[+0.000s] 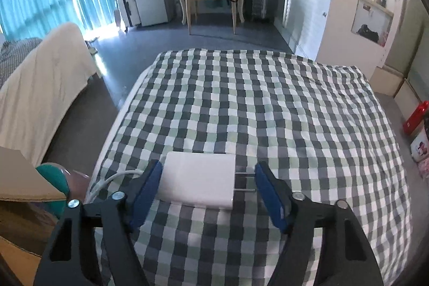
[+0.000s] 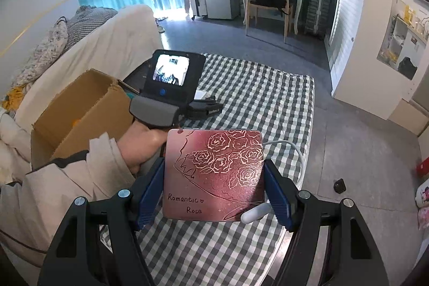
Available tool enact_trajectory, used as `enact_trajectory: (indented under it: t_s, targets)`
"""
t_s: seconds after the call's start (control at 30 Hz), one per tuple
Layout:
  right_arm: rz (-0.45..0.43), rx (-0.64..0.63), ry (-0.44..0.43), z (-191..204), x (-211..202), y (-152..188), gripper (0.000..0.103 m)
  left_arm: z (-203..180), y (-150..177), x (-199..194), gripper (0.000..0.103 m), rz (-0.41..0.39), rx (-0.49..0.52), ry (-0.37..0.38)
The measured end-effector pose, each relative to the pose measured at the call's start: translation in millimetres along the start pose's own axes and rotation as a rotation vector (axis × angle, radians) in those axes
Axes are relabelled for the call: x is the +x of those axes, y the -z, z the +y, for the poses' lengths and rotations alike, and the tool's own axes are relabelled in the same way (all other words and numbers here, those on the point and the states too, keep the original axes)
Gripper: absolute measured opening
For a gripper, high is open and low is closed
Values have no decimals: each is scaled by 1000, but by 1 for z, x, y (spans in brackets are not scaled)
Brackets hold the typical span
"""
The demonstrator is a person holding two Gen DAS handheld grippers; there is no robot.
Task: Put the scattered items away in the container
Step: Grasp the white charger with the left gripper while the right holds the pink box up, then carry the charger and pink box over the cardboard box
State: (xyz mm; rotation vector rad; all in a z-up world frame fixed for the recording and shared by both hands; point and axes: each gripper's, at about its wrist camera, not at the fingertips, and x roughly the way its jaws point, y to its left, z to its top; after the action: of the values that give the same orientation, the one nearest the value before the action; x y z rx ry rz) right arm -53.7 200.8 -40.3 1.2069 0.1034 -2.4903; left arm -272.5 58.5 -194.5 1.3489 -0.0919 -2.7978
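A white charger (image 1: 198, 181) lies on the checked bed cover (image 1: 254, 103), its metal prongs pointing right and its white cable (image 1: 107, 182) trailing off to the left. My left gripper (image 1: 209, 168) straddles it: the left blue pad sits against the charger's body and the right pad meets the prong tips. In the right wrist view my right gripper (image 2: 214, 165) is shut on a dark pink box (image 2: 214, 173) lettered "Romantic Rose", held above the bed. An open cardboard box (image 2: 80, 109) stands left of the bed, beside the hand holding the left gripper (image 2: 205, 107).
A second white cable (image 2: 297, 152) with a white plug end (image 2: 253, 213) lies on the bed under the pink box. A teal item (image 1: 53, 177) sits in the cardboard box. A white-covered sofa (image 2: 107, 44) is behind it. On the floor to the right lies a small black object (image 2: 340, 185).
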Motion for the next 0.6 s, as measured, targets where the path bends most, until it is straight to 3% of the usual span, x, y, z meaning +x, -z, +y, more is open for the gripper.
enact_trajectory:
  t_s: [0.37,0.6]
  targets:
    - [-2,14,15,-4,-9,-2,71,11,9,-16,70,-10,-56,67]
    - [-18,15,24,-3,-18,-3,71,23,3,-78,70,-99,-91,111]
